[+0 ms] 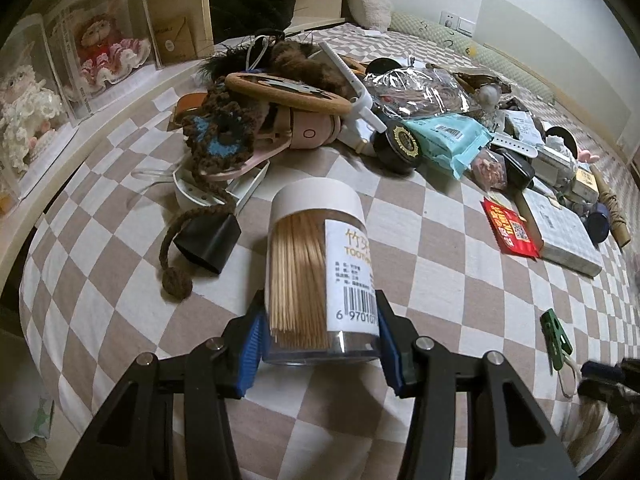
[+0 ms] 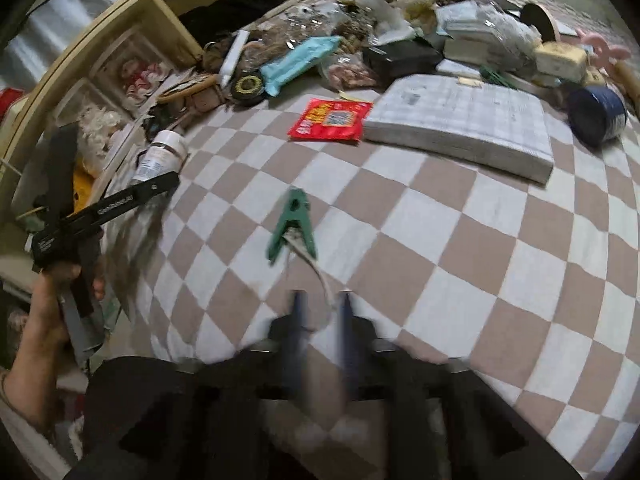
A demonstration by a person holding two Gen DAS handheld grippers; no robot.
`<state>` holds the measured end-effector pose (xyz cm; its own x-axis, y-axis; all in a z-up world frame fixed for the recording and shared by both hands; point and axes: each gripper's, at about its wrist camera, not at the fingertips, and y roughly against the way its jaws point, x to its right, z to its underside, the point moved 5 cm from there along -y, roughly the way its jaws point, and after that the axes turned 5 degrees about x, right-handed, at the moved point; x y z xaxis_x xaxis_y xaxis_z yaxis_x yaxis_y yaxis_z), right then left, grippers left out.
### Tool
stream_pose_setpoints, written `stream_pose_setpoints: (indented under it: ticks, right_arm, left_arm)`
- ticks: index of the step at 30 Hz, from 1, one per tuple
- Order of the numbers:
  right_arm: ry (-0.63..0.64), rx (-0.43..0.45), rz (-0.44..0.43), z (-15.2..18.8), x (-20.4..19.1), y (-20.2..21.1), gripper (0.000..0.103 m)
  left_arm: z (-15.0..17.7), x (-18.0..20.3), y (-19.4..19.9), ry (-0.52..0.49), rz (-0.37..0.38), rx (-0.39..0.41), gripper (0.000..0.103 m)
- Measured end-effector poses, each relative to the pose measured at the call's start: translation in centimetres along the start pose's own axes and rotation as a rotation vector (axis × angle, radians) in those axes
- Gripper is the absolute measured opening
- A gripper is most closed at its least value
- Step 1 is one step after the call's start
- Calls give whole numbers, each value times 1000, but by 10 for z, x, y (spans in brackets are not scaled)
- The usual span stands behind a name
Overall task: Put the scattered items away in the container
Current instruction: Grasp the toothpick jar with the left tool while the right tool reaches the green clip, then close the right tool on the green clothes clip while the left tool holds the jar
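Note:
My left gripper point(image 1: 320, 332) is shut on a clear toothpick jar point(image 1: 316, 264) with a white cap, held above the checkered bedspread point(image 1: 440, 280). The jar also shows in the right wrist view point(image 2: 160, 156), in the left gripper held by a hand. My right gripper point(image 2: 320, 312) is blurred, its fingers a small gap apart, low over the bedspread just behind a green clothes peg point(image 2: 294, 226) with a white cord running back between the fingers. The peg also shows in the left wrist view point(image 1: 554, 338). No container is clearly identifiable.
A heap of scattered items lies across the far bedspread: a crocheted brown piece point(image 1: 212, 140), black round tin point(image 1: 400, 146), teal wipes pack point(image 1: 448, 136), red packet point(image 2: 330, 120), thick book point(image 2: 460, 128), blue jar point(image 2: 596, 114). Boxed dolls point(image 1: 108, 48) line the left shelf.

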<state>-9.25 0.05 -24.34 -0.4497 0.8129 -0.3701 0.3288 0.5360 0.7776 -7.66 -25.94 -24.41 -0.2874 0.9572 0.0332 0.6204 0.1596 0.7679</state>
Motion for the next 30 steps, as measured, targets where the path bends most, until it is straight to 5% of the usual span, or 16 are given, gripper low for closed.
stream_pose_setpoints:
  ticks: [3,6,9,20,25,30]
  right_arm:
    - [10,35,-2,-12,-7,-2,79]
    - [28,42,20,-26,-12,-15,78]
    - [46,12,54,-31,-14,-35,55]
    - [180,12,189,-21,-18,-45,41]
    - [183,24,208,-20,-17,-43,39]
    - [178,34,217,-17,-16,-39,31]
  left_arm:
    - [-1,1,0,-9,-8,-4,50]
    - [-3,4,0,-15,-12,-3,66]
    - [-6,7,-1,-27,-20,-1,72]
    - [-4,11,-12,-112,-77,-11,71]
    - [-4,13,-10,-132,-82,-9,50]
    - [-4,11,-8,-125,-82,-19,50]
